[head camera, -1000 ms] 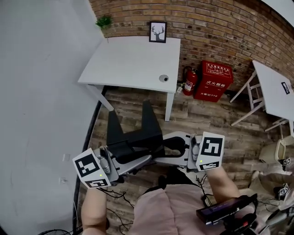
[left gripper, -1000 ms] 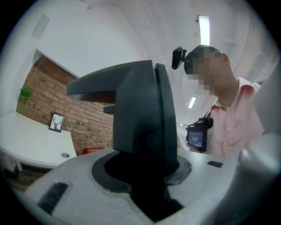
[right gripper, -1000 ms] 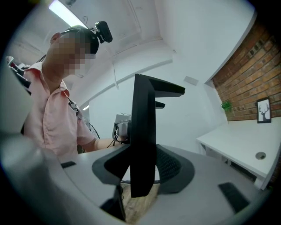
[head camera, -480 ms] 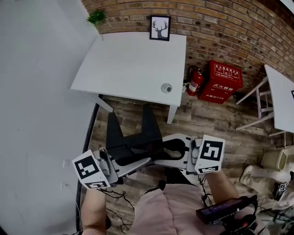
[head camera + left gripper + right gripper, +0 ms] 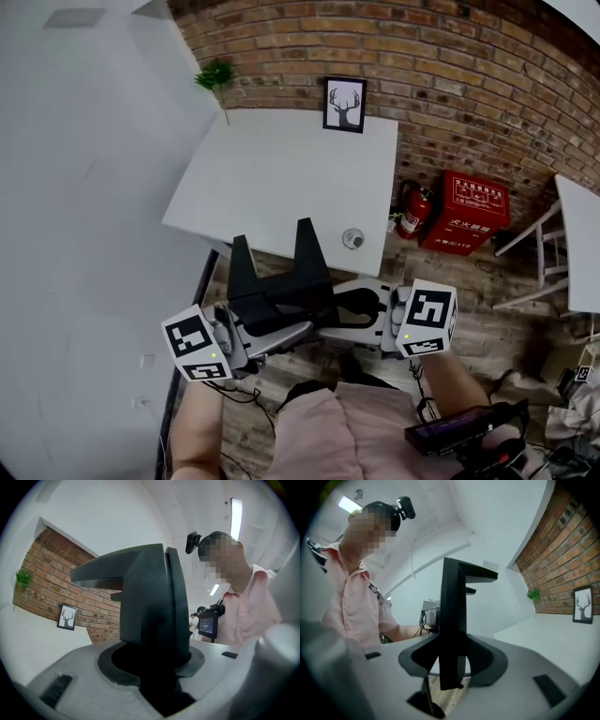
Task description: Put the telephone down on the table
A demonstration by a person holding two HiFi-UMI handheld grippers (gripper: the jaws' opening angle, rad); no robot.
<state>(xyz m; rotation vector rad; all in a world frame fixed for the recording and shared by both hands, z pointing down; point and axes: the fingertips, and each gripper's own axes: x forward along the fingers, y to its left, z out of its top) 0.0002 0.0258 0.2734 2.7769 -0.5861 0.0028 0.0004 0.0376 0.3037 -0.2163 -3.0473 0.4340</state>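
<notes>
Presently, item one: a black telephone (image 5: 279, 292), carried between two grippers in front of the person, clear of the floor and not set down. Its two upright parts overlapped the near edge of the bench (image 5: 281, 178) in the head view. Left gripper (image 5: 298, 327): jaws clamped on the telephone's left side, marker cube toward the person. In the left gripper view the dark body (image 5: 150, 606) filled the gap between the grey jaws. Right gripper (image 5: 339, 315): jaws clamped on the telephone's right side, where a thin black panel (image 5: 452, 634) stood upright in the notch between them. The two grippers faced each other, with the telephone held between. Item two: the bench, white and square, pushed against a brick wall (image 5: 450, 66). On it were a framed deer picture (image 5: 345, 104) standing at the back edge, a small green plant (image 5: 217, 75) at the far left corner, and a small round thing (image 5: 352, 238) near the front right corner, too small to identify. Item three: a red fire extinguisher (image 5: 412, 214) and a red box (image 5: 473, 211), side by side on the wooden floor (image 5: 469, 291) against the wall, to the right of the bench. Item four: part of a second white table (image 5: 581, 234) at the right edge of the view.
</notes>
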